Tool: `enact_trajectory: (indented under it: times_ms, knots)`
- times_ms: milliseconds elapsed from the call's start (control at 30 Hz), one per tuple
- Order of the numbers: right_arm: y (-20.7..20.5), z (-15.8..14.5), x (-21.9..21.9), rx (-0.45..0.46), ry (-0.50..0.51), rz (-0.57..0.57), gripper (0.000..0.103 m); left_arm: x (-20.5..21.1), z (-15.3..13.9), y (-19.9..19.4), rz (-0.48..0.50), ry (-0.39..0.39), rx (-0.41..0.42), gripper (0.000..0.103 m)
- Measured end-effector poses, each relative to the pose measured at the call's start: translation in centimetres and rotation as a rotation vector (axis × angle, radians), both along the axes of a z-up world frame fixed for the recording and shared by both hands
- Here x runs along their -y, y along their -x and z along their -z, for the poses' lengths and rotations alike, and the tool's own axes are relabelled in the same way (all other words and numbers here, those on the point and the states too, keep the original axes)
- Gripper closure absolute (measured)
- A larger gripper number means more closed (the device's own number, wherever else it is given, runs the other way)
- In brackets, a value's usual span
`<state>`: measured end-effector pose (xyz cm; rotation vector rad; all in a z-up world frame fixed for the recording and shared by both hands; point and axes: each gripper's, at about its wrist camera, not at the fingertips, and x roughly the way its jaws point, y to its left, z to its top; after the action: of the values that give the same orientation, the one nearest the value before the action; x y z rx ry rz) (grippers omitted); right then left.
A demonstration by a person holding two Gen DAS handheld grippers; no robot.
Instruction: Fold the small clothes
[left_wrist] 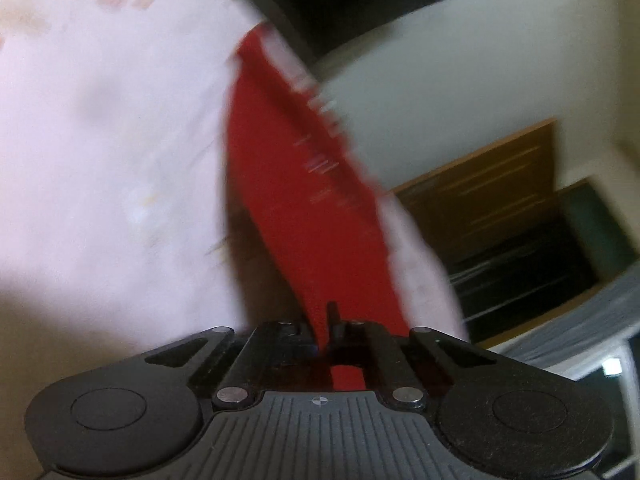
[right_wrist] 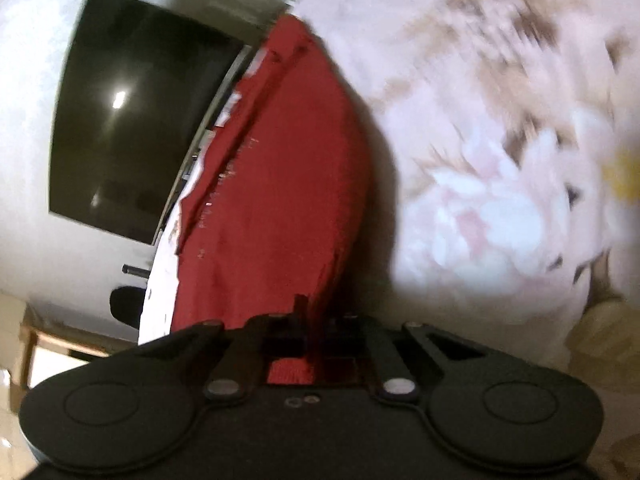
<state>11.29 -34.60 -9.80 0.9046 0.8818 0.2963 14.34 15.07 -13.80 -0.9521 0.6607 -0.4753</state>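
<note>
A small red garment (left_wrist: 288,184) lies along the edge of a bed covered by a pale floral sheet (left_wrist: 112,128). My left gripper (left_wrist: 326,320) is shut on its near edge; red cloth runs between the jaws and shows behind them. In the right wrist view the same red garment (right_wrist: 280,184) stretches away from my right gripper (right_wrist: 310,312), which is shut on another part of its edge, with cloth bunched inside the jaws. The garment has a seam with pale stitching along one side. Both views are blurred.
A dark television screen (right_wrist: 132,128) hangs on the white wall beyond the bed edge. A wooden shelf unit (left_wrist: 500,200) stands past the bed in the left wrist view. The floral sheet (right_wrist: 500,160) fills the right side.
</note>
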Motion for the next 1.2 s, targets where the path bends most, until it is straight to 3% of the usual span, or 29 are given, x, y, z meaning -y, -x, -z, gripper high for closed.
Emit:
enact_trajectory:
  times_ms: [100,167,233,300,333,400,533,633,900,1200]
  knots:
    - [1.3,-3.3,0.1,0.124,0.045,-0.045,0.098,-0.8,-1.2,1.1,-0.015,0.022,0.059,0.1]
    - [1.8,-4.4,0.2,0.172,0.093,-0.074,0.098,-1.1,-0.3,1.2,-0.019,-0.015,0.015,0.1]
    - [1.7,-3.5,0.7,0.143,0.118,-0.083,0.098,-1.0,1.8,0.9,-0.02,-0.081,-0.071,0.1]
    - [0.8,-0.8,0.7,0.044,0.173,-0.09,0.099,-0.6,2.0,0.6,-0.033,-0.089,-0.074,0.1]
    - [0.7,0.2,1.0,0.019,0.151,-0.081,0.099,-0.4,1.7,0.5,-0.032,-0.102,-0.074,0.1]
    - [0.7,0.4,1.4,0.028,0.098,-0.041,0.099,-0.2,1.5,0.5,-0.03,-0.114,-0.072,0.1]
    - [0.6,-0.2,0.9,0.05,0.129,-0.037,0.099,-0.6,1.2,0.8,-0.053,-0.097,-0.058,0.1]
    - [0.6,-2.3,0.9,0.108,0.164,-0.038,0.099,-1.3,-0.6,2.0,-0.074,-0.086,0.003,0.1]
    - [-3.6,-10.0,-0.6,0.336,0.322,-0.075,0.099,-1.5,-7.0,-2.6,-0.101,-0.111,0.169,0.1]
    - [-8.7,-14.5,-0.6,0.458,0.376,-0.089,0.099,-1.9,-11.5,-8.7,-0.119,-0.147,0.24,0.1]
